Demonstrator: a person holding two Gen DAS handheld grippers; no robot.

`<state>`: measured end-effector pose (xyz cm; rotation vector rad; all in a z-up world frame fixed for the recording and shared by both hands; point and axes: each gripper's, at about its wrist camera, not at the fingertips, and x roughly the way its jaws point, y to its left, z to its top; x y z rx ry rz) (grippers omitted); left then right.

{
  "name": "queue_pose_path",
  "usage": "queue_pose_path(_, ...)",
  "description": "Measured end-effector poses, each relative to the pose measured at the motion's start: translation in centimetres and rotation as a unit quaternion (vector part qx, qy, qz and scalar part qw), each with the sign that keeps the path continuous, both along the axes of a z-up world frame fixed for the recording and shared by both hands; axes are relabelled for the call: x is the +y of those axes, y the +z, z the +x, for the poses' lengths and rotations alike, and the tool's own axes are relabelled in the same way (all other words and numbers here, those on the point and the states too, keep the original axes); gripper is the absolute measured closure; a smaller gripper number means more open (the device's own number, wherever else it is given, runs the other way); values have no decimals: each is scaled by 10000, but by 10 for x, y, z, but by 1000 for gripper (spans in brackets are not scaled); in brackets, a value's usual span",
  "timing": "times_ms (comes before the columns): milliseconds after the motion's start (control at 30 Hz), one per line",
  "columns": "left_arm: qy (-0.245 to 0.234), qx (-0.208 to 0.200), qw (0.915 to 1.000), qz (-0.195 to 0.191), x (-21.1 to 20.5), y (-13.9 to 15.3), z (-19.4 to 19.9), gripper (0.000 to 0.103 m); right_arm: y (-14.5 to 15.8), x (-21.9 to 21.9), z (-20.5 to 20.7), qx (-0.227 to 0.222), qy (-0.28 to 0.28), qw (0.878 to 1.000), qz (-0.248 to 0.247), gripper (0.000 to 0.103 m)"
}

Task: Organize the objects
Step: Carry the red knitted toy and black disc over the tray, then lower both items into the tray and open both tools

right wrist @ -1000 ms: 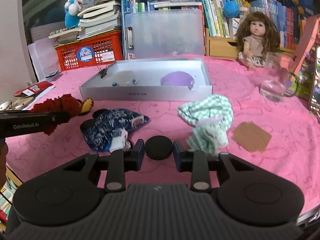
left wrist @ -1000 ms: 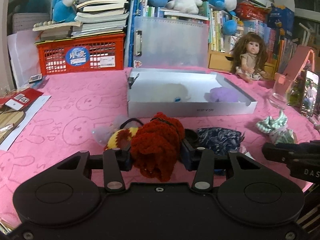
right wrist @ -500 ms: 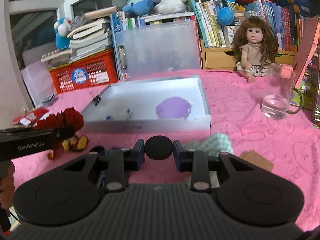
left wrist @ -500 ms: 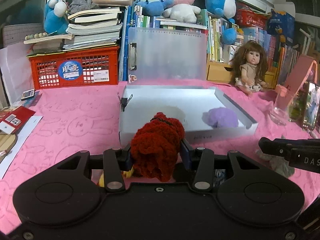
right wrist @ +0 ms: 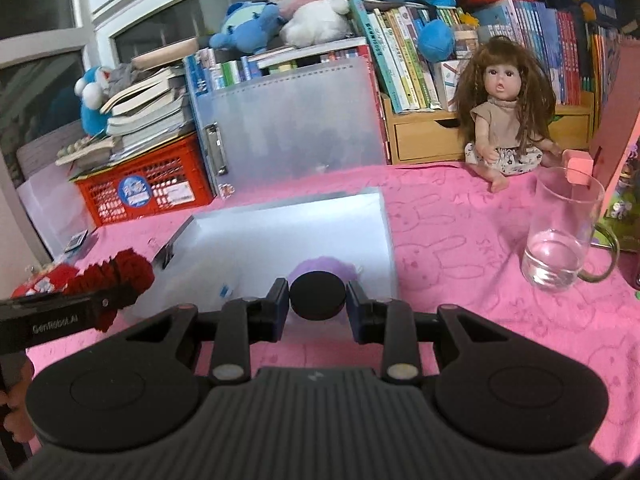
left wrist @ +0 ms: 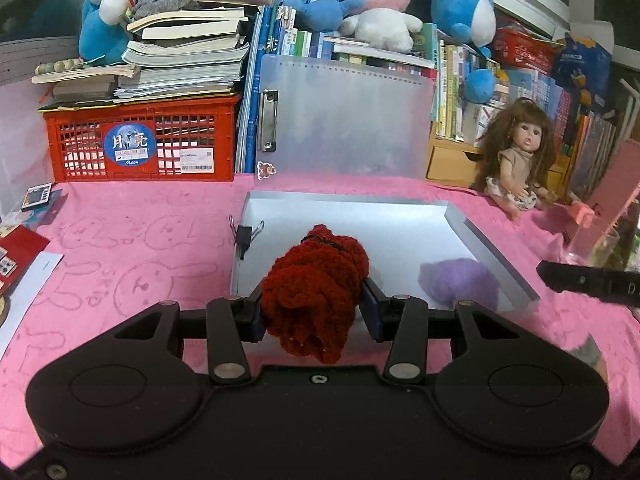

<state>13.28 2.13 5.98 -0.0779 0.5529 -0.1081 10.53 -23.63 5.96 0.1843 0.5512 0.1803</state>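
- Pink rabbit-print cloth covers the desk (left wrist: 132, 240); along its far edge stand a red plastic crate (left wrist: 140, 140) under stacked books, a frosted plastic folder case (left wrist: 348, 120), plush toys and a brown-haired doll (left wrist: 520, 160).
- Mid-desk lies a shallow white cardboard tray (left wrist: 496, 252), a black binder clip (left wrist: 244, 236) on its left wall and a fuzzy purple ball (left wrist: 460, 284) inside near its right wall.
- The left gripper (left wrist: 316, 312) pinches a dark red crocheted yarn bundle (left wrist: 316, 292) between its fingers, hanging above the tray's near-left corner.
- The right gripper (right wrist: 318, 304) clamps a small flat black disc (right wrist: 317, 295) edge-on between its fingers, poised over the tray's near edge, in front of the purple ball.
- Beside the tray's right side, a clear glass mug with a little water (right wrist: 560, 236) stands on the cloth.
- Risks, as I judge them:
  - the yarn bundle is soft and droops below the fingers, so its tail could snag the tray wall or the clip and drag the light tray;
  - the disc, held only by its rim, could slip out or roll off once released;
  - both grippers crowd one tray, so they may knock each other;
  - a wide rightward swing could tip the mug.
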Motion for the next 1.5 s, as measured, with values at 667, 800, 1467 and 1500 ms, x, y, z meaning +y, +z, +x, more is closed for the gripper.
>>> queue_pose_path(667, 343, 647, 9972, 128, -8, -30, 119, 60, -33, -8, 128, 944, -323, 9946, 288, 68)
queue_pose_path(800, 318, 740, 9966, 180, -10, -39, 125, 60, -40, -6, 135, 1011, -358, 9939, 257, 68)
queue_pose_path(1467, 157, 737, 9972, -2, -7, -42, 127, 52, -51, 3, 152, 1227, -331, 9918, 112, 54)
queue_pose_path(1500, 148, 708, 9974, -1, -8, -40, 126, 48, -50, 2, 151, 1195, -343, 9922, 90, 46)
